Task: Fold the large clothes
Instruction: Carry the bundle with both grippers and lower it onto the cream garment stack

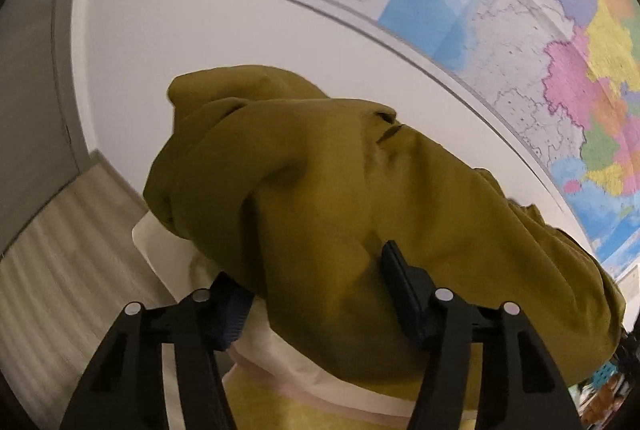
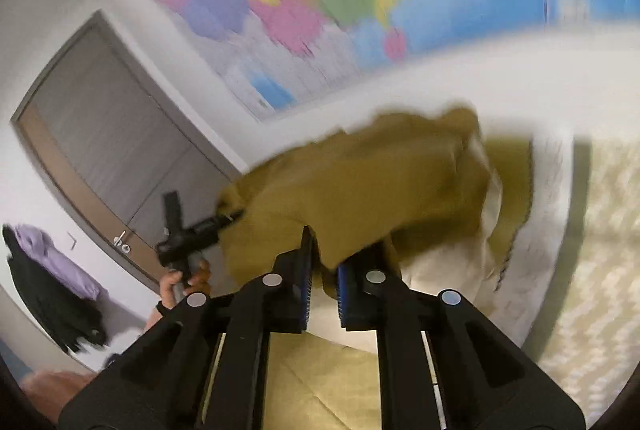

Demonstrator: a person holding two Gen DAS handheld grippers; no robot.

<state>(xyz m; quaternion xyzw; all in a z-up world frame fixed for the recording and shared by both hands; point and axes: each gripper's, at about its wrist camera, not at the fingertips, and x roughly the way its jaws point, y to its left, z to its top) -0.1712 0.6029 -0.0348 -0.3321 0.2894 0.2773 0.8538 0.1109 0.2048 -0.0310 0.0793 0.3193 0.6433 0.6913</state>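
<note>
A large olive-yellow garment [image 1: 340, 190] hangs bunched in front of the wall. In the left wrist view a thick fold of it fills the gap between the jaws of my left gripper [image 1: 318, 298], and the pads press on it from both sides. In the right wrist view the same garment [image 2: 360, 182] stretches across the middle. My right gripper [image 2: 324, 270] is shut on its lower edge, with cloth pinched between the blue pads. The left gripper [image 2: 236, 216] shows there too, held by a hand [image 2: 188, 280], its tip at the garment's left end.
Below the garment lies a cream sheet [image 1: 280, 350] over a yellowish cover [image 2: 320, 382]. A big coloured map [image 1: 520, 30] hangs on the white wall. A grey door [image 2: 100, 134] and hanging dark and lilac clothes [image 2: 48, 270] are at the left. Pale wood floor [image 1: 60, 270] lies beside the bed.
</note>
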